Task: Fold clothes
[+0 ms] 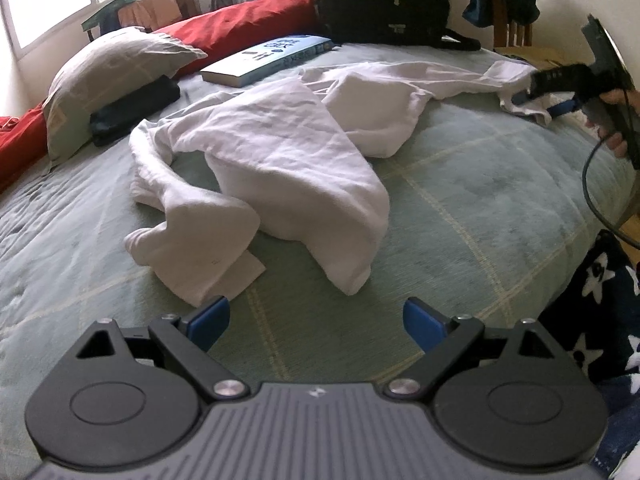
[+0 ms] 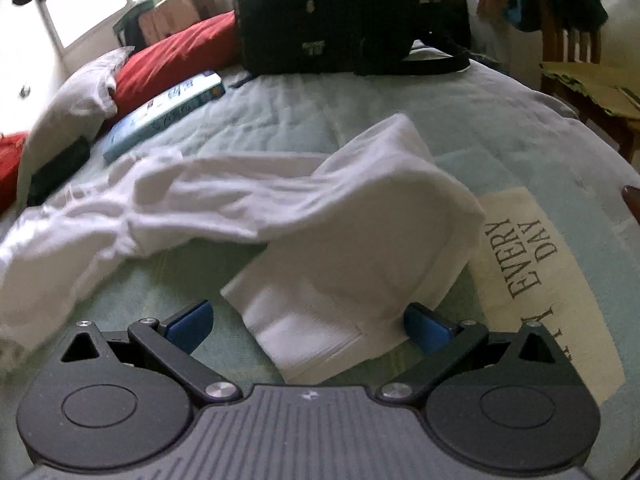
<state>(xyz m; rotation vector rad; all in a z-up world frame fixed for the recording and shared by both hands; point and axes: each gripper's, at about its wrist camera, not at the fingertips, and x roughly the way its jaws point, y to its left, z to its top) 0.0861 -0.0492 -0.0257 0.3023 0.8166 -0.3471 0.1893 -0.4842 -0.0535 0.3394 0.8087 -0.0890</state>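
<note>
The white sweatshirt (image 1: 272,160) lay crumpled on the bed (image 1: 460,184) ahead of my wide-open left gripper (image 1: 316,318). I judged it soft and light. Its cuff (image 2: 320,332) sat between my right gripper (image 2: 308,320), also spread wide, a fair hold.

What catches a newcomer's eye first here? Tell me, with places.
The crumpled white cotton garment sprawls across the middle of the pale green quilted bedspread, one ribbed cuff lying between the open right gripper. Behind it, a long red pillow runs along the far edge beside a black backpack. The open left gripper hovers near the garment's closest end.
</note>
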